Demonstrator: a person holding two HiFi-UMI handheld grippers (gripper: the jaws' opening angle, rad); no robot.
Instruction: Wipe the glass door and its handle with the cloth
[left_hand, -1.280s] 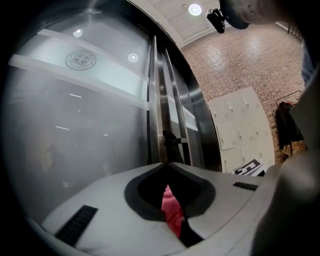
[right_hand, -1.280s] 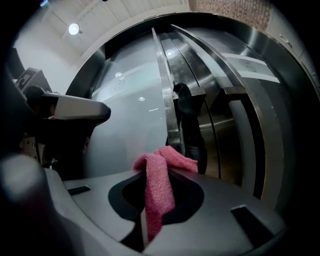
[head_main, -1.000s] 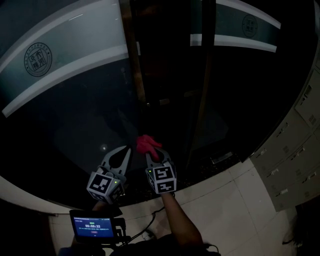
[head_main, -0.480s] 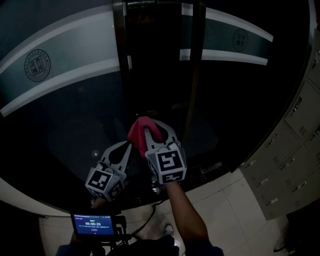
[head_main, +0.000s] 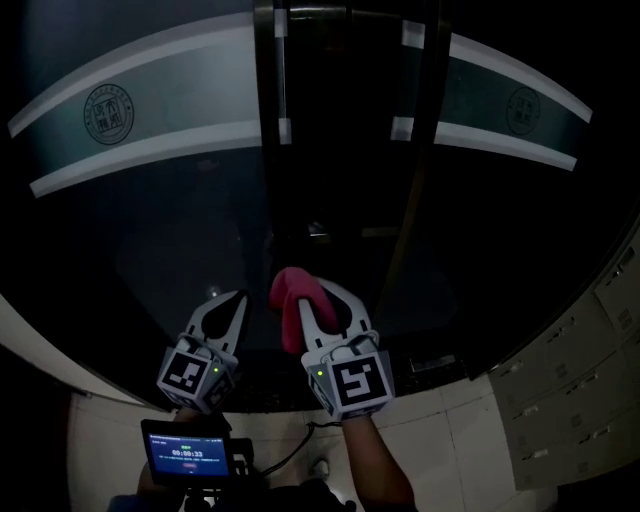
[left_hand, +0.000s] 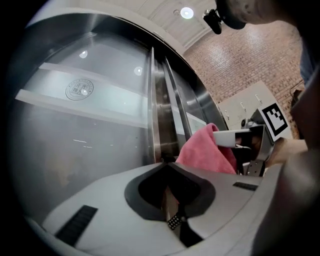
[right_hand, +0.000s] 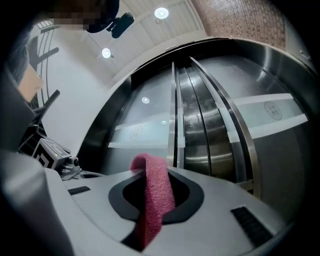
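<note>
The glass door (head_main: 150, 240) fills most of the head view, dark and crossed by a pale frosted band (head_main: 180, 140) bearing a round emblem. Down its middle run long upright steel bars; the one at right (head_main: 412, 190) is judged to be the handle, though which bar serves as the pull cannot be told for certain. Grey lockers (head_main: 570, 400) are seen at lower right.

The right gripper (right_hand: 156, 172) is clenched on the pink cloth (head_main: 290, 288), which is held up just in front of the glass, near the foot of the bars; whether it touches the pane cannot be told. The left gripper (head_main: 238, 300) is closed on nothing and is held just beside the right one.

The cloth is judged to be light, soft and limp: a fold is draped over the jaw tips and a tail hangs through them. It is best taken at a bunched fold, so that a broad pad is pressed flat on the glass and can be wrapped round the stiff, smooth bar.
</note>
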